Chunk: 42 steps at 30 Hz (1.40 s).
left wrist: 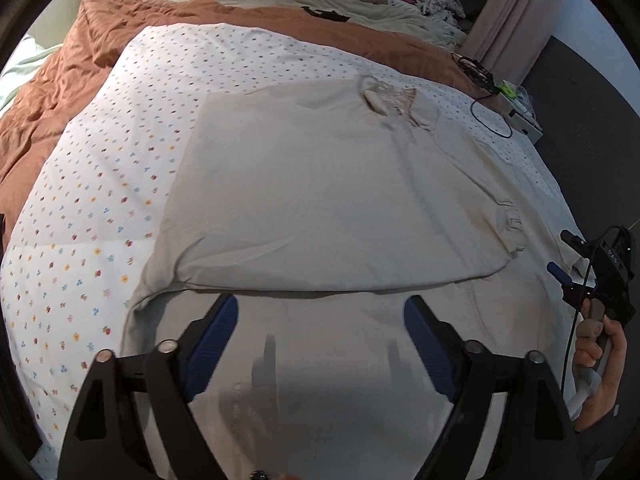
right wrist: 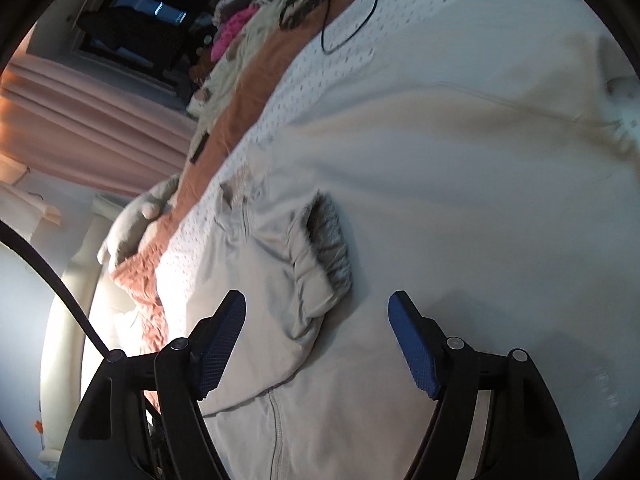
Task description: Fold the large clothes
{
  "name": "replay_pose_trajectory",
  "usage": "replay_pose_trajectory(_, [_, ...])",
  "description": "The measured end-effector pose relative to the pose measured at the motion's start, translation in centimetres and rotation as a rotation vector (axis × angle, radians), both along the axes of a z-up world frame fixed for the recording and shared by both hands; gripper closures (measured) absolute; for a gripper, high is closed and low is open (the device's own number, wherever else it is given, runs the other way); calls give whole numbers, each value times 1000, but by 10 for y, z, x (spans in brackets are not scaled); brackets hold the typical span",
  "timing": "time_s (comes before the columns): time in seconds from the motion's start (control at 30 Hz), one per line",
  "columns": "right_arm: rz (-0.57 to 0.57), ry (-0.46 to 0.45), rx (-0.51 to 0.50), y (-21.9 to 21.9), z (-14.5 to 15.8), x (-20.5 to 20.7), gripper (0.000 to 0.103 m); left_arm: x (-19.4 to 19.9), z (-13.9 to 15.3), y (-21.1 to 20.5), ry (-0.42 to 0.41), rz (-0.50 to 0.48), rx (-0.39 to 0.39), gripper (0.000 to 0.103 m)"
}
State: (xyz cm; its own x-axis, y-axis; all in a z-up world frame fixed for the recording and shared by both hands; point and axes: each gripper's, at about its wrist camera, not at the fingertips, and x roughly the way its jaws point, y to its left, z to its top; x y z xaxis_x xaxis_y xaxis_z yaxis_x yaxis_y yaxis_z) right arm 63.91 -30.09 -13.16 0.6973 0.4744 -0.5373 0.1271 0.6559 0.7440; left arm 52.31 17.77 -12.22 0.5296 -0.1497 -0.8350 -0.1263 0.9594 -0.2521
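Left wrist view. My left gripper (left wrist: 320,320) hovers with its jaws spread wide, nothing between the blue pads (left wrist: 214,346). Below it lies the beige garment (left wrist: 320,200), spread flat on a white sheet with small coloured flowers (left wrist: 80,208). The garment's long axis runs from near to far: the collar (left wrist: 390,102) points to the far end, slightly right of centre, and the hem end lies near, under my gripper. An upper layer is folded over, and its edge crosses the view from left to right just beyond the fingertips. A ribbed cuff (left wrist: 514,226) rests at the right edge of that layer. At the far right a hand (left wrist: 600,360) holds my right gripper (left wrist: 568,258), its pads apart, just above the garment's right side. A brown quilt (left wrist: 72,64) lies beyond the sheet, on the left and far side, and a black cable (left wrist: 490,114) loops on the far right corner.

Right wrist view. My right gripper (right wrist: 316,340) is likewise open and empty. The scene appears rotated here. The garment (right wrist: 440,208) fills most of the view; a folded sleeve with its grey ribbed cuff (right wrist: 334,248) lies on the body just beyond the fingertips. A zip line (right wrist: 274,428) runs near the left finger. The brown quilt (right wrist: 248,92) and pink curtains (right wrist: 80,120) lie to the left.
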Motion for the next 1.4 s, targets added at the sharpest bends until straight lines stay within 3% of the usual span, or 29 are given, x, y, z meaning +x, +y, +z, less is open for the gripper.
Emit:
replay_pose_trajectory(0.23, [-159, -33, 2, -64, 4, -35, 30, 17, 5, -64, -33, -56, -70, 9])
replay_pose_trajectory(0.43, [-261, -22, 35, -98, -6, -51, 30, 25, 14, -117, -89, -86, 0, 9])
replay_pose_trajectory(0.6, [-333, -37, 53, -115, -13, -64, 31, 32, 19, -154, -139, -115, -54, 9])
replay_pose_trajectory(0.67, [-361, -41, 54, -123, -17, -68, 43, 35, 20, -169, -155, -117, -62, 9])
replay_pose_trajectory(0.8, [-391, -44, 94, -129, -27, -69, 47, 37, 16, -189, -174, -106, -84, 9])
replay_pose_trajectory(0.97, [-413, -56, 91, -147, -34, -65, 55, 40, 1, -201, -174, -105, -79, 9])
replay_pose_trajectory(1.4, [-495, -36, 69, -161, -53, -59, 72, 48, -21, -180, -147, -44, -110, 9])
